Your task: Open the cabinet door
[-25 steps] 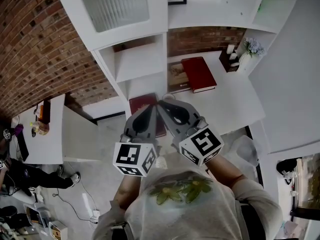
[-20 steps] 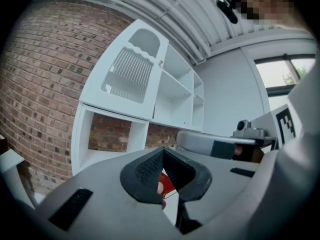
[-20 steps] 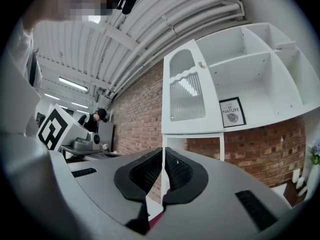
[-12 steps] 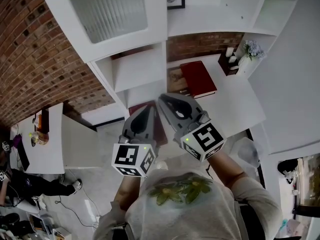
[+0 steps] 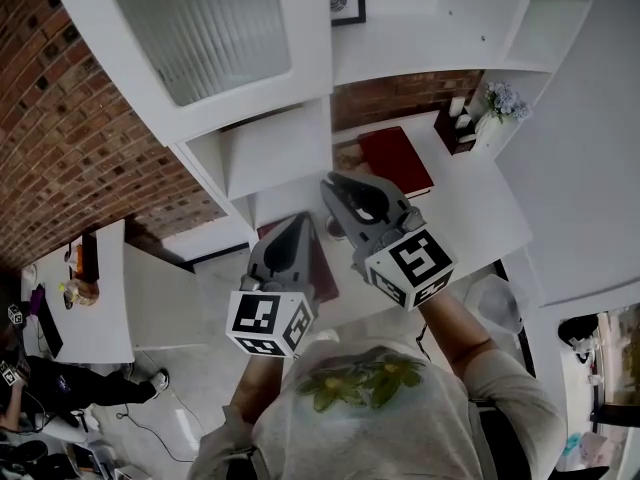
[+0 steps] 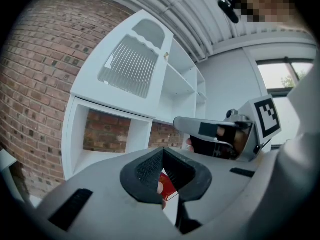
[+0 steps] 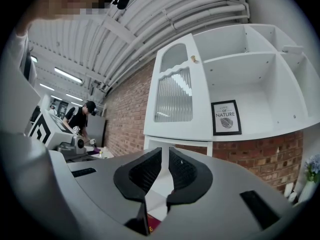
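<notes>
Cabinet door [image 5: 205, 28]: ribbed glass, long axis upright, facing, above and ahead of left hand-held gripper [image 5: 299, 220] and right hand-held gripper [image 5: 332, 184]; both jaws together, empty.

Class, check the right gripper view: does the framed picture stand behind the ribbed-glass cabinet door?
No, the framed picture stands in an open compartment to the right of the cabinet door.
</notes>
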Demonstrator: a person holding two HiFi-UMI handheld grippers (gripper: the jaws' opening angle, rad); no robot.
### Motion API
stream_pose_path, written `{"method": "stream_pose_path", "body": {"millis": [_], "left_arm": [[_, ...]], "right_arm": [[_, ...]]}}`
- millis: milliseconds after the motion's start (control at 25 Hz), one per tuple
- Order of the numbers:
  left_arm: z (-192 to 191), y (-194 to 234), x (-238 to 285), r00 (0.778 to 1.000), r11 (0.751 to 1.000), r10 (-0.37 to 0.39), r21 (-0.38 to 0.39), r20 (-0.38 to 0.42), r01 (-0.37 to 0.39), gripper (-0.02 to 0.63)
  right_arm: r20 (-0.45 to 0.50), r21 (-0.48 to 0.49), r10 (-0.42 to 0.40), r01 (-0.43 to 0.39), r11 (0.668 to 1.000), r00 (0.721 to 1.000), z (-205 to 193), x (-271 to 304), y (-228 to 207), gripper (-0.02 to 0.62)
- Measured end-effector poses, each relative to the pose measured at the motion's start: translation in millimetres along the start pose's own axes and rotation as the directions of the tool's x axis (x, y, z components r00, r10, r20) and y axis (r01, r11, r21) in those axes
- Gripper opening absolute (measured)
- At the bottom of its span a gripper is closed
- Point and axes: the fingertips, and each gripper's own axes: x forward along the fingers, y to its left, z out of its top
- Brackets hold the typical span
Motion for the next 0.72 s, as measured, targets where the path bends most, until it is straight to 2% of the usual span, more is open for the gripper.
{"method": "stream_pose_path", "body": {"millis": [360, 480, 720], "left_arm": [[-3, 13, 7, 1.0, 1.0, -0.015, -0.001, -0.022, 0.015, 0.009], [0, 18, 8, 1.0, 1.0, -0.011, -0.005, -0.023, 0.011, 0.009], [3, 24, 5, 0.999, 1.0, 0.001, -0.006, -0.032, -0.001, 0.009]], "right_arm": [[0.045, -0.007, -0.057, 0.057, 0.998, 0.997, 15, 25, -31, 0.032], [0.044, -0.002, -0.055, 0.055, 0.998, 0.998, 19, 33, -38, 0.095], [0.022, 0.015, -0.089, 0.089, 0.996, 0.996, 18, 48, -60, 0.11]]}}
